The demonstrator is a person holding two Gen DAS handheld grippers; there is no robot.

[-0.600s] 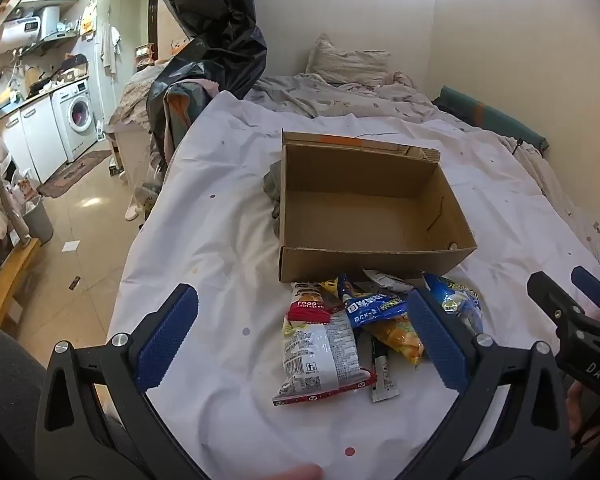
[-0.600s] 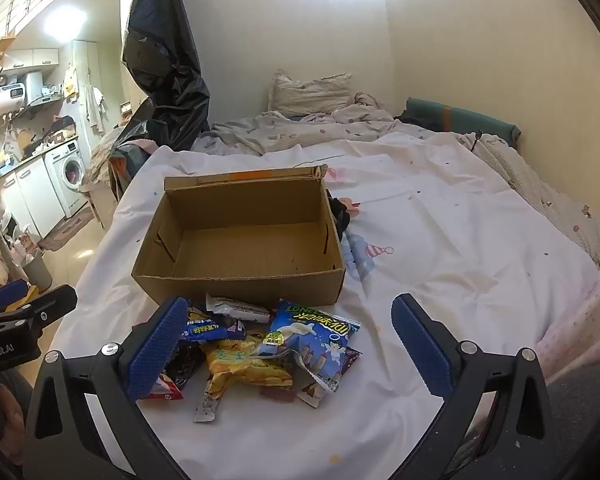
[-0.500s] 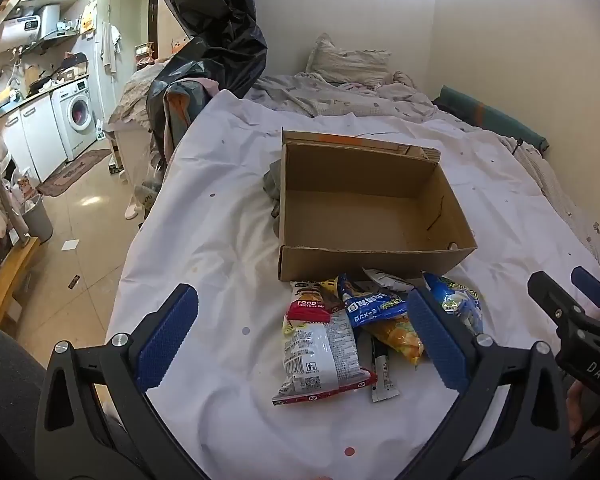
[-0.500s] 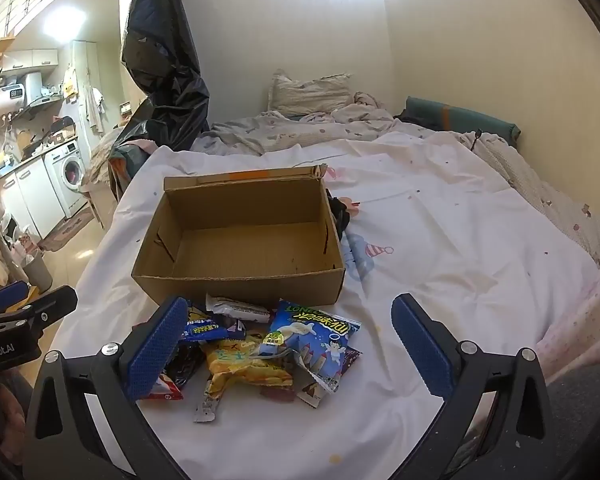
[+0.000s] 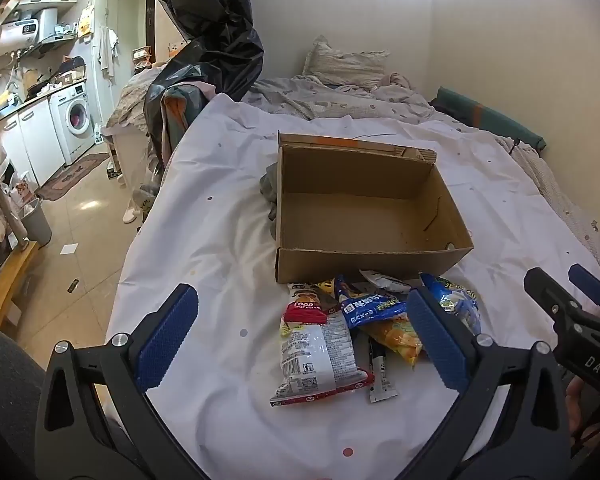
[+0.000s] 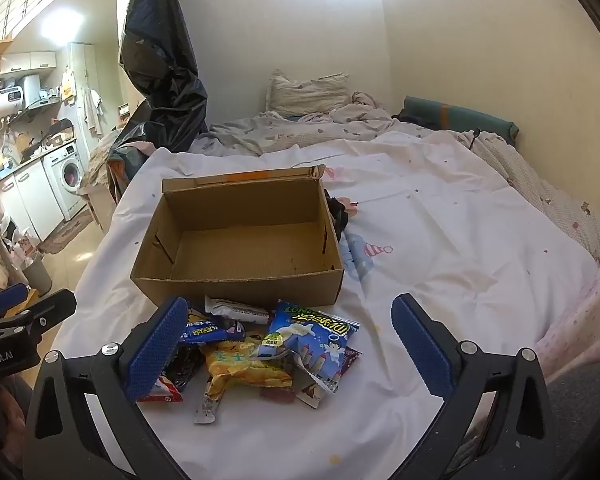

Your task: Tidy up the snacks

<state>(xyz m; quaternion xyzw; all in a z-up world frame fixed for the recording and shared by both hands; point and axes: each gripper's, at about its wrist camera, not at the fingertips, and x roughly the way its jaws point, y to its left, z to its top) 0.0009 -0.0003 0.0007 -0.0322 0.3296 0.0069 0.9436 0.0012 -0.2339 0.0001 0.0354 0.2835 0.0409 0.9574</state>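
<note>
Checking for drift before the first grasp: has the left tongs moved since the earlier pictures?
No. In the left wrist view the cardboard box and the snack pile sit exactly where they did against the left tongs, which hang open.

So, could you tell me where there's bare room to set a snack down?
The box is bare inside. Bare sheet lies right of the box and left of the snack pile. The strip between the box's near wall and both grippers is crowded with packets.

Two near views (box (image 5: 364, 216) shared)
</note>
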